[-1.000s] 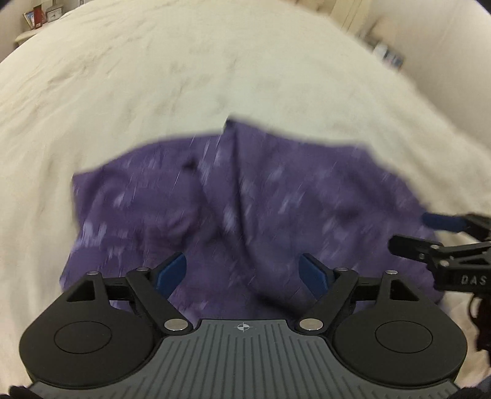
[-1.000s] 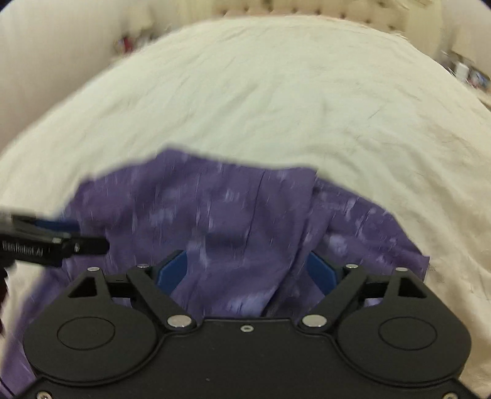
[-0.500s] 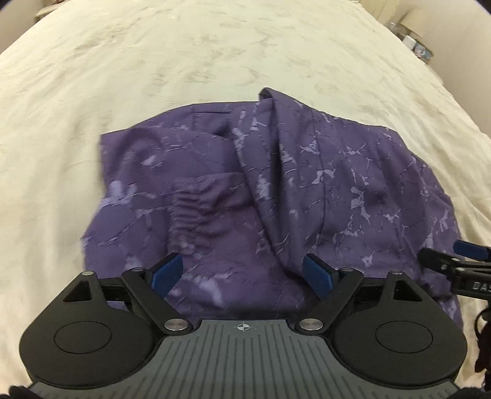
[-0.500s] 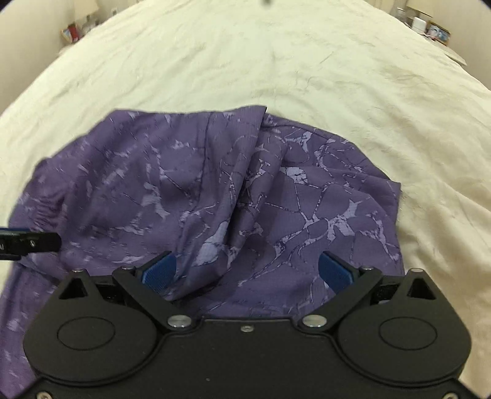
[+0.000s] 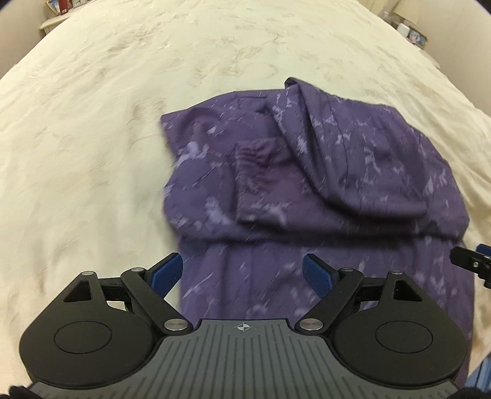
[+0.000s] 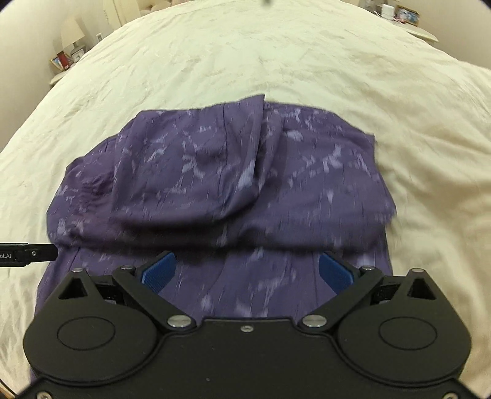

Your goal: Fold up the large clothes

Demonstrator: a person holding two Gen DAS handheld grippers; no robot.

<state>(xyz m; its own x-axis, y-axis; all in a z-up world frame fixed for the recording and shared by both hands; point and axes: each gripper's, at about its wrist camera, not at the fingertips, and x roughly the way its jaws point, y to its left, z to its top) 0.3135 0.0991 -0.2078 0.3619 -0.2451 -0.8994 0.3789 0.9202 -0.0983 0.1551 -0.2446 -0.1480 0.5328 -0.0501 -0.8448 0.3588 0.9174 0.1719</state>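
Observation:
A purple patterned garment (image 5: 322, 172) lies on the cream bedspread (image 5: 92, 138), its far part doubled back over the near part so that a fold edge runs across it. My left gripper (image 5: 242, 274) hangs open above the garment's near left edge, with nothing between its blue pads (image 5: 167, 273). In the right wrist view the same garment (image 6: 221, 178) fills the middle. My right gripper (image 6: 245, 271) is wide open over the near single layer, holding nothing. Each gripper shows at the edge of the other's view: the right gripper (image 5: 469, 261) and the left gripper (image 6: 27, 253).
The bedspread (image 6: 307, 61) stretches far beyond the garment on all sides. A bedside table with a lamp and picture frames (image 6: 67, 46) stands at the far left. Small items sit on furniture at the far right (image 6: 405, 15).
Both grippers have drawn back from the garment and the right jaws have widened. The folded-over layer now lies ahead of the fingers, and a single near layer shows beneath them.

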